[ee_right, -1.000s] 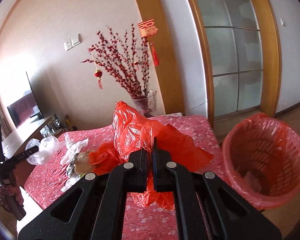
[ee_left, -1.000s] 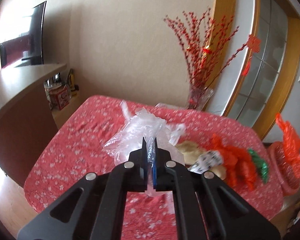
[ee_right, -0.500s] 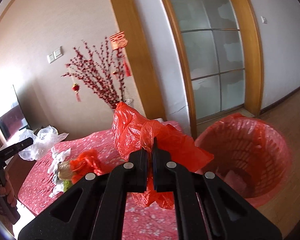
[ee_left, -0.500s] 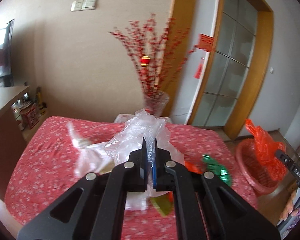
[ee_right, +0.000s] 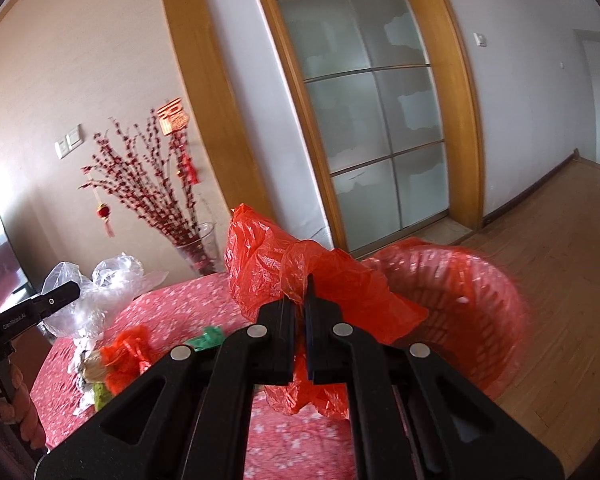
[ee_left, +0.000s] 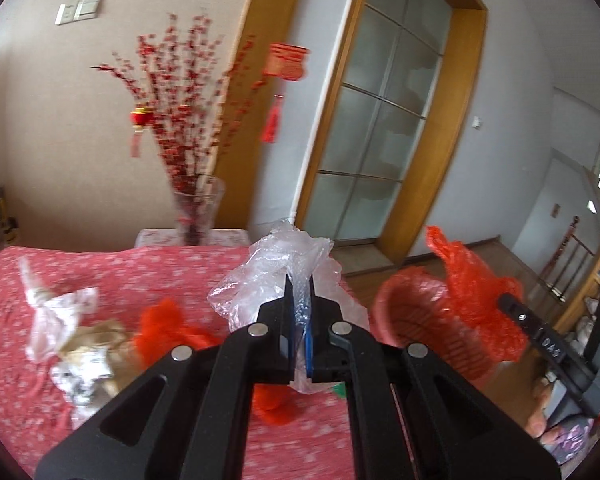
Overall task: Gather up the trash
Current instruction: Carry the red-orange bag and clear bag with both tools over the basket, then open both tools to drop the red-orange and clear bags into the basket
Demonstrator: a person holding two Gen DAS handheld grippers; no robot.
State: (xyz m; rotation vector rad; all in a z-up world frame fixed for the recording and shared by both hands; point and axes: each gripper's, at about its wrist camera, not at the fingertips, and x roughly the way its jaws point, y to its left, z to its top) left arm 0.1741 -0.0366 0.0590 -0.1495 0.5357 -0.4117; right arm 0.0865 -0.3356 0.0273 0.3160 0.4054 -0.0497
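Observation:
My left gripper (ee_left: 299, 286) is shut on a clear plastic bag (ee_left: 276, 268) and holds it above the red table, to the left of the red lined waste basket (ee_left: 416, 320). My right gripper (ee_right: 299, 286) is shut on a red plastic bag (ee_right: 276, 264) and holds it by the near left rim of the basket (ee_right: 460, 304). The right gripper with its red bag (ee_left: 476, 296) also shows in the left wrist view, over the basket. The left gripper's clear bag (ee_right: 92, 292) shows in the right wrist view at far left.
On the red tablecloth (ee_left: 100, 272) lie a white bag and paper scraps (ee_left: 72, 340), a crumpled red bag (ee_left: 164, 328) and a green wrapper (ee_right: 208, 338). A glass vase of red branches (ee_left: 196, 208) stands at the table's back. A glass sliding door (ee_right: 372, 120) lies behind the basket.
Both grippers have swung right toward the basket with their bags held. The basket now sits closer in both views, and the red bag is at its rim.

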